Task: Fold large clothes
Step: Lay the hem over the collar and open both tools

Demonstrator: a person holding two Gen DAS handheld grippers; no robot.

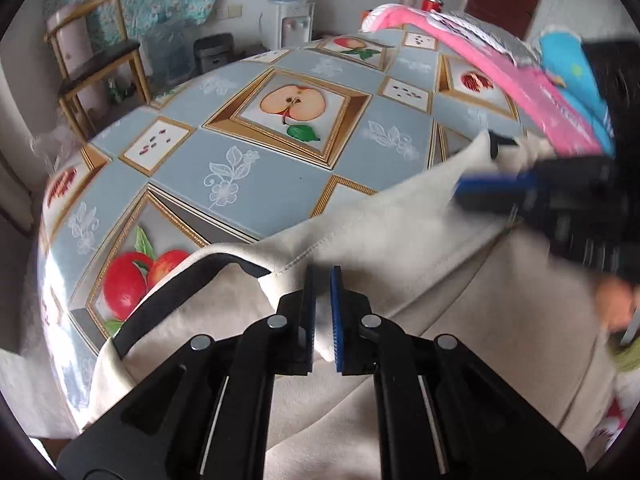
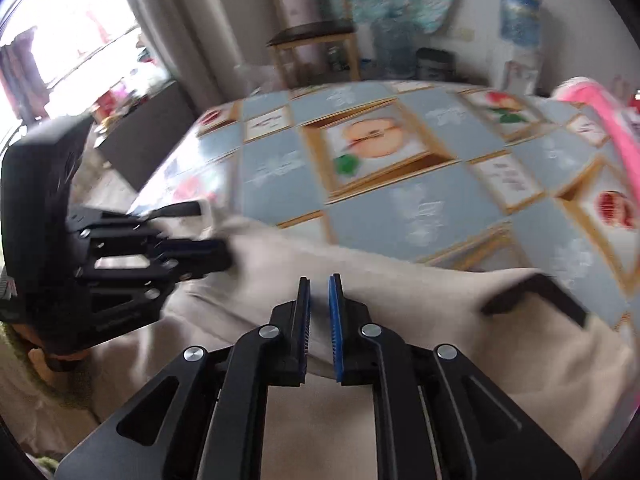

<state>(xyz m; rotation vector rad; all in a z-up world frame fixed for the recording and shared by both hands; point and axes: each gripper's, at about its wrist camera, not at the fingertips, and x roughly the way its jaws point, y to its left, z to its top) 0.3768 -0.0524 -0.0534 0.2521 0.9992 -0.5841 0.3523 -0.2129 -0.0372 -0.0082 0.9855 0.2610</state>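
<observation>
A cream garment with black trim (image 1: 400, 232) lies across the near part of the fruit-patterned tablecloth (image 1: 280, 168). My left gripper (image 1: 322, 280) is shut on a fold of the cream cloth near its stitched hem. It also shows at the left of the right wrist view (image 2: 216, 254). My right gripper (image 2: 319, 284) is shut on the cream garment (image 2: 400, 300) too. It shows blurred at the right of the left wrist view (image 1: 476, 192), pinching the cloth's raised edge. A black trim band (image 1: 180, 292) curves at the left.
Pink (image 1: 520, 80) and blue (image 1: 572, 76) clothes lie at the table's far right. A wooden chair (image 1: 96, 72) and a water dispenser (image 1: 288, 20) stand beyond the table. A window (image 2: 72, 32) is at the left of the right wrist view.
</observation>
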